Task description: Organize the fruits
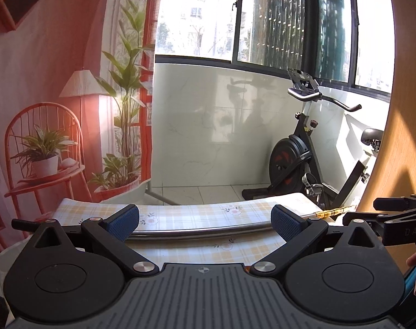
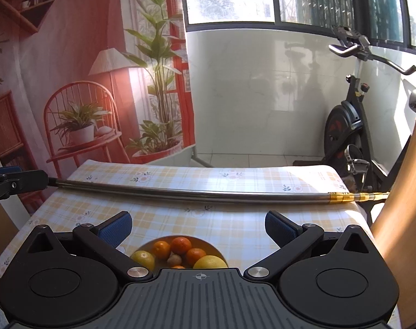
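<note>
Worktop: checked cloth, flower print; it carries everything listed below and fills the lower half of your right wrist view.

Rod: long steel bar with a brass-coloured end. Its long axis runs side to side across the worktop, crosswise to both of your grippers. It lies beyond the bowl, well apart from it.

Bowl: holds the fruit. It sits on the worktop directly below and between your right fingers, its near part hidden under the gripper body. It does not show in your left wrist view, so your right hand is judged the nearer one.

Fruit, in the bowl: two lemons, one at the right and one at the left; three oranges packed between them; one small brownish piece, too small to name; a sliver of another orange at the gripper's edge.

Right gripper: fingers wide apart, nothing between them. It hangs above the bowl, pointing forward and downward; the fruit lies below the fingers, towards you.

Left gripper: fingers wide apart, empty. Only the cloth and the rod lie ahead of it. Seen from your right view, it sits off the worktop's left edge, near the rod's plain end.

No second container for sorting shows in either view.
</note>
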Available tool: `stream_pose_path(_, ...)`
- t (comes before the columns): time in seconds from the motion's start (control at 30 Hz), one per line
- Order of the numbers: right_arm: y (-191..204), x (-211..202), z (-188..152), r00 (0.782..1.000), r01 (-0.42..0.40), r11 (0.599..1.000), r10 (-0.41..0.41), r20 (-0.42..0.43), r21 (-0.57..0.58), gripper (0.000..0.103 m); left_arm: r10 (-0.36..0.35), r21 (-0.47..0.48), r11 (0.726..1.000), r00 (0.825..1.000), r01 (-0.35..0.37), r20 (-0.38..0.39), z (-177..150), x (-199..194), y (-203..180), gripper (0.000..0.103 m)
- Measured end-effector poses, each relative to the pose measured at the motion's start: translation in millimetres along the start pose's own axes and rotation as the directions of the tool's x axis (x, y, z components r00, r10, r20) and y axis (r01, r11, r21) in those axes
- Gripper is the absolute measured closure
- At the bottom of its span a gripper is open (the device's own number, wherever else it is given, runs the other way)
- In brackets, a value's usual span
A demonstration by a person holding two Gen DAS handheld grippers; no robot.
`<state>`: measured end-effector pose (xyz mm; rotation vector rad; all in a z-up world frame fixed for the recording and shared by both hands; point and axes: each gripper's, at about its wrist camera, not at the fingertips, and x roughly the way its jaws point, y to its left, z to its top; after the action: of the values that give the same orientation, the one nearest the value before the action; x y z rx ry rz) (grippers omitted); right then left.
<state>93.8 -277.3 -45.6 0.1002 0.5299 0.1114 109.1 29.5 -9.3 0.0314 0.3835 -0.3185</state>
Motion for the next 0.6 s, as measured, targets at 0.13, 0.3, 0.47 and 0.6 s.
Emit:
stream_pose_path(0.13,-5,-35,23,0.997,0.005,1.0,-0.006,0.078,0.013,0.0,-0.002,-0.006,1.0,0.999,0.003,0.045,17,-20,-8,0.0)
stream_pose_path(0.3,-11,-72,42,0.987,0.024,0.999,-0.028,0.157,0.026,0.0,0.006,-0.002,1.0,0.995,-0.006,0.095,34,-42,-18,0.0)
stream_pose_path(0.47,-16,-98,51,0.978,0.03,0.999,-0.037,0.207,0.035,0.0,0.039,0.04,0.998,0.989,-0.046,0.144,41,-59,-33,0.0)
stream_pose_path(0.6,-15,-111,55,0.973,0.024,0.999,-0.03,0.231,0.027,0.0,0.045,0.055,0.997,0.988,-0.054,0.15,45,-67,-38,0.0)
